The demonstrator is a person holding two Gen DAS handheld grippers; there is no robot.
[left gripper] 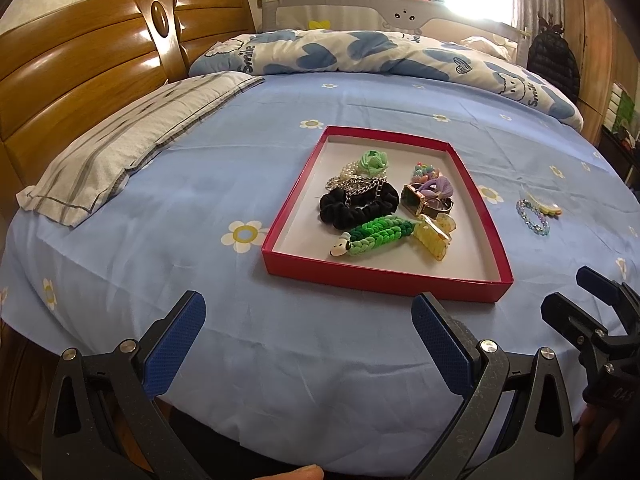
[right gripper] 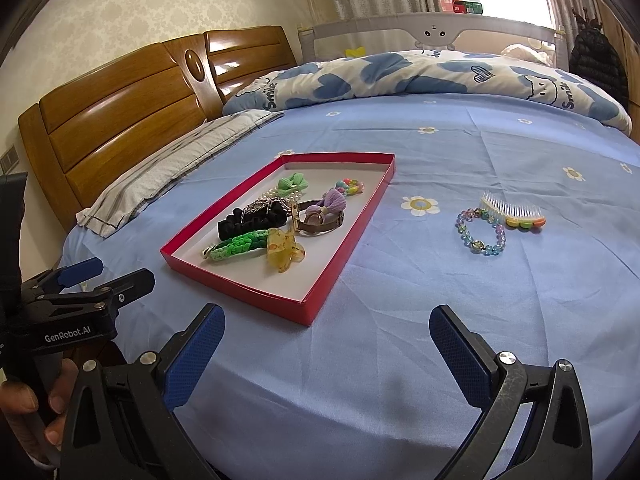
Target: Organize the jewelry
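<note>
A shallow red tray (left gripper: 292, 188) (right gripper: 344, 256) lies on the blue bed sheet. It holds a black scrunchie (left gripper: 360, 206) (right gripper: 244, 220), a green braided band (left gripper: 380, 234) (right gripper: 236, 244), a yellow claw clip (left gripper: 434, 236) (right gripper: 284, 252), a watch (left gripper: 414, 199) (right gripper: 320, 220), a chain, pearls and small hair ties. Right of the tray, on the sheet, lie a beaded bracelet (left gripper: 534, 218) (right gripper: 482, 232) and a small comb (left gripper: 546, 206) (right gripper: 514, 210). My left gripper (left gripper: 308, 328) (right gripper: 106, 274) hovers open before the tray's near edge, empty. My right gripper (right gripper: 326, 338) (left gripper: 580, 296) is open and empty, near the bed's front edge.
A striped pillow (left gripper: 132, 140) lies at the left by the wooden headboard (left gripper: 80, 64). A rolled quilt with blue hearts (left gripper: 360, 50) runs along the far side, with a grey bed rail (right gripper: 440, 32) behind it. A hand (right gripper: 24, 400) holds the left gripper's handle.
</note>
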